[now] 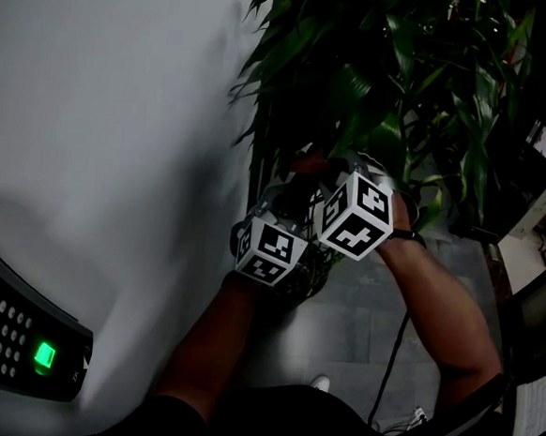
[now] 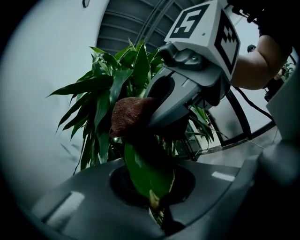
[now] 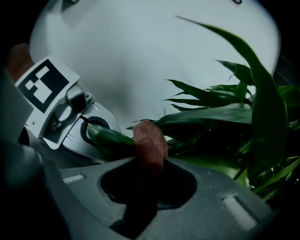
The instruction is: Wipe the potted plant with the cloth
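Note:
The potted plant point(image 1: 416, 73) stands against the wall, with long dark green leaves. My left gripper point(image 2: 152, 190) is shut on one green leaf point(image 2: 143, 171), which runs up out of its jaws. My right gripper point(image 3: 146, 183) is shut on a reddish-brown cloth point(image 3: 149, 143), and the cloth's folded end rests on that same leaf point(image 3: 110, 138). In the left gripper view the cloth point(image 2: 131, 117) sits just above my jaws, under the right gripper point(image 2: 152, 115). In the head view both marker cubes sit side by side, the left gripper point(image 1: 284, 199) beside the right gripper point(image 1: 328, 170).
A pale wall point(image 1: 112, 106) runs along the left, close to the plant. A keypad device with a green light point(image 1: 44, 356) is mounted at the lower left. A black cable point(image 1: 389, 363) hangs under my right forearm. Grey floor tiles point(image 1: 360, 313) lie below.

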A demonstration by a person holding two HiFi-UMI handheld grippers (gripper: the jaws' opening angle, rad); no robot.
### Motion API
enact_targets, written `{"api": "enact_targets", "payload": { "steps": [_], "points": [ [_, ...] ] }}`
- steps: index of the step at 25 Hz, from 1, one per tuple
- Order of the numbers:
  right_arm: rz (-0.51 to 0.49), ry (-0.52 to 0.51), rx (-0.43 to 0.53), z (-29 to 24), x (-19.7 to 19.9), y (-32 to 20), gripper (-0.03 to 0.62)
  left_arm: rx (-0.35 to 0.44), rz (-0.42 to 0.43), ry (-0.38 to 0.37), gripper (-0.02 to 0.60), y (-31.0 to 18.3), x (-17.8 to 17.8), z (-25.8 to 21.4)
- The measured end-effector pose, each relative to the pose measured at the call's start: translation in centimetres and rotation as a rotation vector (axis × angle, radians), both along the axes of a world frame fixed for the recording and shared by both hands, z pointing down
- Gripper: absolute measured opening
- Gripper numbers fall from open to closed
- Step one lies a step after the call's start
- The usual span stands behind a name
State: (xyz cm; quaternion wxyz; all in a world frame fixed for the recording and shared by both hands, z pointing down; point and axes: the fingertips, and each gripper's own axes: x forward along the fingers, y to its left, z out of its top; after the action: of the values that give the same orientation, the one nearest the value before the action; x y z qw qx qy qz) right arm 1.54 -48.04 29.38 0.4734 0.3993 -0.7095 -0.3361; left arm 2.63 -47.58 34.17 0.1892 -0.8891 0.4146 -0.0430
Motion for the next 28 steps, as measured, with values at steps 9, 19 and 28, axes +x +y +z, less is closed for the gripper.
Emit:
{"api": "enact_targets", "payload": {
  "steps": [9, 19, 28],
  "points": [
    [-0.078, -0.022, -0.164, 3.5, -1.1, 3.5, 0.063, 0.002, 0.015, 0.001, 0.018, 0.6, 0.7, 0.7],
    [-0.153, -0.023, -0.261, 4.5, -2.1, 7.7, 0.063, 0.013, 0.027, 0.008, 0.018, 1.4, 1.6, 0.4],
    [-0.132, -0.079, -0.222, 2.4, -1.3, 8.2, 0.063, 0.023, 0.030, 0.014, 0.017, 1.8, 1.7, 0.0]
  ]
}}
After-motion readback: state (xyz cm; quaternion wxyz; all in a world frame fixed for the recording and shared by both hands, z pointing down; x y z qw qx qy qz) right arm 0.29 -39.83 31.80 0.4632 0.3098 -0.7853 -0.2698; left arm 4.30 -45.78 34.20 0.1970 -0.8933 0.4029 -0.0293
